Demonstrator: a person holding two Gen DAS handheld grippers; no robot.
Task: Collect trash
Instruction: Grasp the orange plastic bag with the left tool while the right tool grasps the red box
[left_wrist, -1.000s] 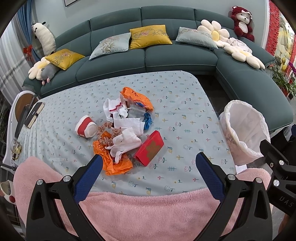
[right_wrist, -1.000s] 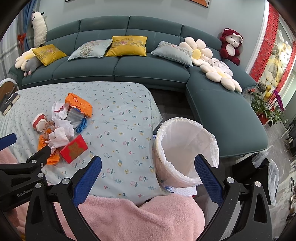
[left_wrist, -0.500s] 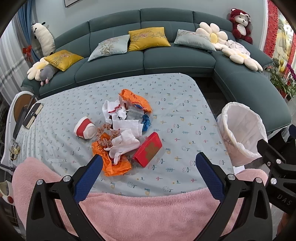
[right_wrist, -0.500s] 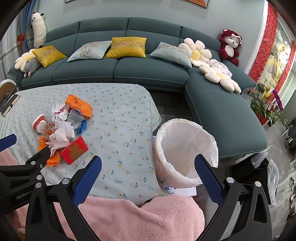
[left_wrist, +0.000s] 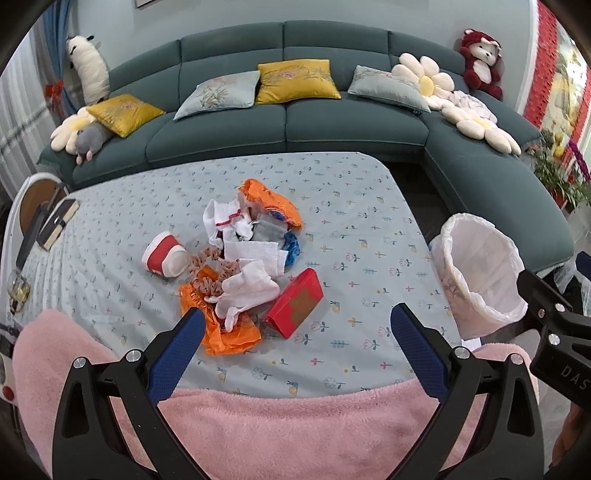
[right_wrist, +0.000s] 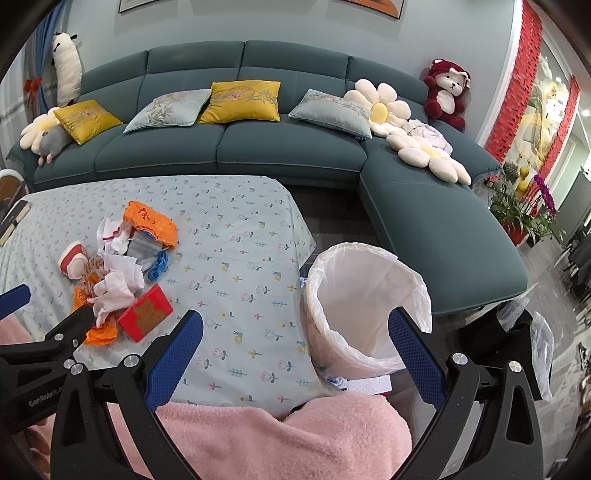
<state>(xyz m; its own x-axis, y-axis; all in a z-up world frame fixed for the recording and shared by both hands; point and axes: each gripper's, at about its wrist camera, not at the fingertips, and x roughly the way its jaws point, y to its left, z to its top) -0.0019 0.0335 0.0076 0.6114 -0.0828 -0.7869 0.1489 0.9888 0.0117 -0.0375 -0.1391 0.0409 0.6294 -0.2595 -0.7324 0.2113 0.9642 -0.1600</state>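
Pale blue floral-print cloth over the table (left_wrist: 362, 236), with a heap of trash near its middle: a crumpled orange plastic bag (left_wrist: 271, 199) at the far end, white crumpled tissues (left_wrist: 251, 286) and a flat white paper napkin (left_wrist: 255, 253) in the centre, a grey pouch (left_wrist: 267, 232), a scrap of blue plastic (left_wrist: 291, 249), beige scrunchie-like rings (left_wrist: 210, 269), and a second orange plastic wrapper (left_wrist: 225, 334) at the near edge. Red rectangular carton with a gold print (left_wrist: 295, 302) lying just right of the tissues, touching the heap; red-and-white paper cup (left_wrist: 164, 254) on its side just left of it, slightly apart. White-lined wastebasket (right_wrist: 364, 306) beyond the table's right corner, tilted, mouth wide and nothing visible inside. Left hand-held gripper (left_wrist: 295, 345) hanging over the near table edge, blue-padded fingers (left_wrist: 173, 356) spread wide, gripping nothing, the heap just ahead between them. Right hand-held gripper (right_wrist: 295, 350) likewise spread wide and unladen, its right finger (right_wrist: 413, 358) overlapping the wastebasket rim in view. Pink fleece blanket (left_wrist: 277, 432) along the near edge beneath both. Teal sectional sofa (right_wrist: 288, 147) behind, carrying yellow and grey cushions, flower-shaped pillows and a red plush bear (right_wrist: 445, 92). Dark book (left_wrist: 57, 223) at the table's far left corner.
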